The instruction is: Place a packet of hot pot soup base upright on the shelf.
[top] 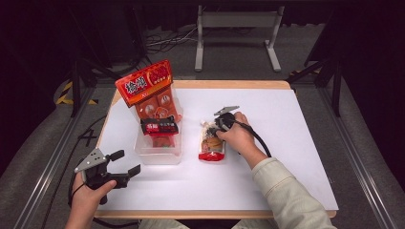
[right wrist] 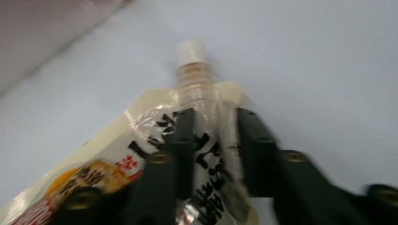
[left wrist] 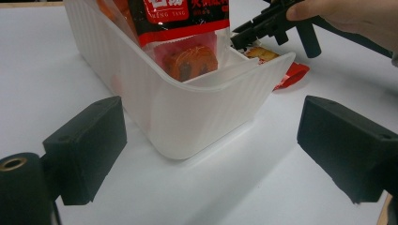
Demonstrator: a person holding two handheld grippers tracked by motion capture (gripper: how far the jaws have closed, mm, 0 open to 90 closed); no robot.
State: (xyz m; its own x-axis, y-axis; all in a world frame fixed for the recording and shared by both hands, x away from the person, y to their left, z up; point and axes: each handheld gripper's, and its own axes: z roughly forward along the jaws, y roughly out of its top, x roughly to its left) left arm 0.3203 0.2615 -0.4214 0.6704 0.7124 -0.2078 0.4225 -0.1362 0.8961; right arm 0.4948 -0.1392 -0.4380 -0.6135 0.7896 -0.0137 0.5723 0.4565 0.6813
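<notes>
My right claw (right wrist: 211,140) is clenched on the spouted drink pouch (right wrist: 141,159), its two black jaws pinching the upper part of the pouch just below the ribbed neck and white screw cap (right wrist: 191,50). The film buckles between the pads, so I judge it soft and slick, a filled bag that will sag and swing from whatever point I hold rather than stay flat. The stiffest part looks to be the neck under the cap; gripping close beneath it, as I do now, seems the safest hold, since lower down the liquid would give way and the glossy film could slide out. It is probably light enough to lift with one claw, though a hard squeeze could strain the seams. In the high view the pouch (top: 212,143) lies flat on the white tabletop (top: 286,143), cap pointing away from me, just beside the clear plastic bin (top: 157,155) without clearly touching it. That bin holds a red-and-black snack packet (top: 159,127) and a tall orange bag (top: 145,86) standing upright at its far end. My left claw (top: 123,163) hangs released and empty near the tabletop's front left corner, jaws wide apart and aimed at the bin's near wall (left wrist: 187,117).
</notes>
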